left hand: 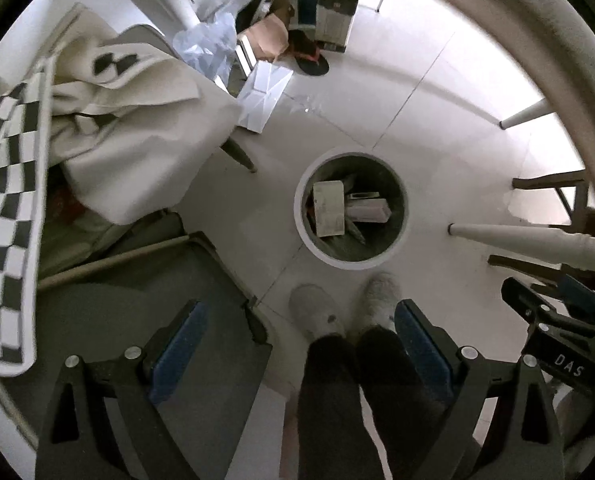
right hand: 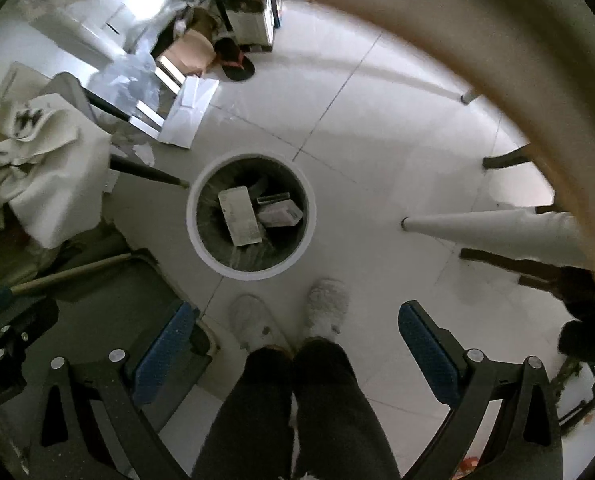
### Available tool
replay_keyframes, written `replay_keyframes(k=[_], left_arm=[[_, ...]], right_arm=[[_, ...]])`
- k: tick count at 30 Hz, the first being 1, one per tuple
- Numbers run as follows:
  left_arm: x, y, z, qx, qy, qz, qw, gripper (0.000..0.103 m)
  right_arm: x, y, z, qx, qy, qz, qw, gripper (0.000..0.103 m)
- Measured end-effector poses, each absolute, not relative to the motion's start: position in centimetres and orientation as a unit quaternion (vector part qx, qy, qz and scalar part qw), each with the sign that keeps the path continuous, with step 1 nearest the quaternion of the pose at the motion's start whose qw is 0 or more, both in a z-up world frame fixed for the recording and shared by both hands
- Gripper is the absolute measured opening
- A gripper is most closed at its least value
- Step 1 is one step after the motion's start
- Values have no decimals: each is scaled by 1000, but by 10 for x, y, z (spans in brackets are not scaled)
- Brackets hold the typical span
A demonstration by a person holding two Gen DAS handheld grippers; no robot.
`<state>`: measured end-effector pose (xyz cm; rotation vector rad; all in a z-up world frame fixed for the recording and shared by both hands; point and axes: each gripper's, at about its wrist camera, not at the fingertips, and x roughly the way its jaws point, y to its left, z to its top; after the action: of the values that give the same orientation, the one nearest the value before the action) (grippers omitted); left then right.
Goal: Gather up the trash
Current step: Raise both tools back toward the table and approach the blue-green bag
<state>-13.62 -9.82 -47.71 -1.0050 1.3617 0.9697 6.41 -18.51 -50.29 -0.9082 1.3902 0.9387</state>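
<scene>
A round white trash bin (left hand: 303, 224) stands on the tiled floor; it also shows in the right wrist view (right hand: 193, 232). Inside lie a pale flat box (left hand: 328, 208) (right hand: 239, 221) and a smaller pinkish box (left hand: 367, 211) (right hand: 279, 213). My left gripper (left hand: 299, 344) is open and empty, held high above the floor near the bin. My right gripper (right hand: 297, 340) is open and empty too, above the same spot. The right gripper's body (left hand: 557, 328) shows at the right edge of the left wrist view.
The person's legs and white slippers (left hand: 317, 312) (right hand: 325, 304) stand just in front of the bin. A chair with cream and checkered cloth (left hand: 109, 120) is at left. A round table edge (left hand: 577, 60) and its legs (right hand: 485, 226) are at right. Boxes, plastic and a sandal (left hand: 311, 62) lie far back.
</scene>
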Motion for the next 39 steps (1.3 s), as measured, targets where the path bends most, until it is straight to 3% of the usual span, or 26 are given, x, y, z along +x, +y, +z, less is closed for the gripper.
replay_keyframes(k=[11, 17, 19, 29, 39], left_arm=[[-129, -89, -340, -373, 542, 458, 598, 96], [-70, -46, -285, -322, 510, 483, 635, 97], [-41, -28, -271, -314, 499, 478, 651, 102], [137, 82, -243, -275, 482, 494, 669, 102], [244, 188, -311, -319, 520, 501, 613, 102]], right_arm=[[80, -180, -344, -300, 615, 429, 589, 103], [149, -142, -286, -265, 609, 415, 622, 103], [183, -125, -275, -263, 602, 405, 636, 103], [397, -21, -263, -297, 569, 354, 680, 103], [559, 95, -327, -363, 567, 349, 651, 103]])
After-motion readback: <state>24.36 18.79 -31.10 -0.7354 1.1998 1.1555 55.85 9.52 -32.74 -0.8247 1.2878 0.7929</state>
